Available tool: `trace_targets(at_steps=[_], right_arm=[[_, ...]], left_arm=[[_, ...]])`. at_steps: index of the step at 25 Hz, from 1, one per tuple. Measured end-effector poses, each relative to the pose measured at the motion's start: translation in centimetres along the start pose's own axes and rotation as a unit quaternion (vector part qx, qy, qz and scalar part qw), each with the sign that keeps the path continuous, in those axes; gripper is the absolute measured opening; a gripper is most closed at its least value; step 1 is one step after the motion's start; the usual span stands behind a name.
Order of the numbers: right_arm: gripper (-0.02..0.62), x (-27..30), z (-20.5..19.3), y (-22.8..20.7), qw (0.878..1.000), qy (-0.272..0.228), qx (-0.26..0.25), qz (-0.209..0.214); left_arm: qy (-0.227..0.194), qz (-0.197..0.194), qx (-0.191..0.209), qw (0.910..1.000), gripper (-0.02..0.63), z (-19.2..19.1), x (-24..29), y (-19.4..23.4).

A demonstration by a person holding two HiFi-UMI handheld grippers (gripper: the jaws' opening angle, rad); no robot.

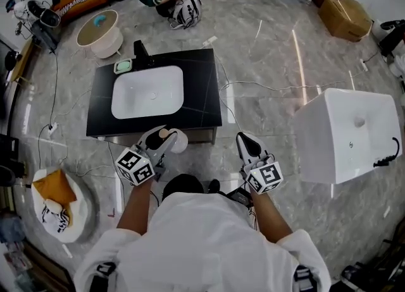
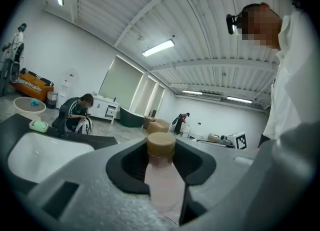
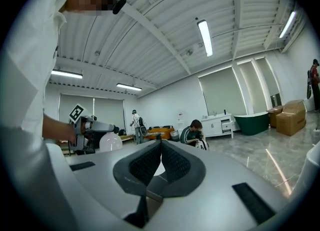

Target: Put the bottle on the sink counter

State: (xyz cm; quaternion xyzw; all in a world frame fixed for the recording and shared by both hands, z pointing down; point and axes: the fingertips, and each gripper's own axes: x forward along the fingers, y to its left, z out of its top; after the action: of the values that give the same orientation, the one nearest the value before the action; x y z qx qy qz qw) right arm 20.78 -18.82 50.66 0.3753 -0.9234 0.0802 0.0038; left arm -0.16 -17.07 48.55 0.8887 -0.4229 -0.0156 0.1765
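We had bottle (image 2: 163, 177) clamped in left gripper (image 1: 162, 139) | right gripper (image 1: 246, 141) jaws together, empty | sink counter (image 1: 204, 98) at 12 o'clock, placing not yet done

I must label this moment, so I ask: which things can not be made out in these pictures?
- Bottle base: left gripper view, hidden by the left gripper.
- Bottle label: same view, blurred.
- Whether the green dish holds anything: head view, too small.
- Counter: absent from the right gripper view; the right gripper fills its lower half.
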Motion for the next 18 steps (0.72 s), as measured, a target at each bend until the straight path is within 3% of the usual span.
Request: trace_targets(at_steps=[5,10,18], right_arm=[[0.015,4.6,-0.5,-2.1,1.0,0.01,-0.006,0.005],[0.015,9.6,0.5,-5.7,0.999,0.023,-0.017,-0.024],[0.015,18.8,1.6,-8.7,0.998,0.05,-0.026,-0.035]], left_arm=[[0.002,0.013,-0.004,0.9999,0.138,0.6,2.9,4.8],[0.012,-0.003,-0.008,0.9999,0.138,1.7,7.4,10.7],[0.007,-0.02,-0.001,0.9998,0.138,5.4,12.3,19.5]])
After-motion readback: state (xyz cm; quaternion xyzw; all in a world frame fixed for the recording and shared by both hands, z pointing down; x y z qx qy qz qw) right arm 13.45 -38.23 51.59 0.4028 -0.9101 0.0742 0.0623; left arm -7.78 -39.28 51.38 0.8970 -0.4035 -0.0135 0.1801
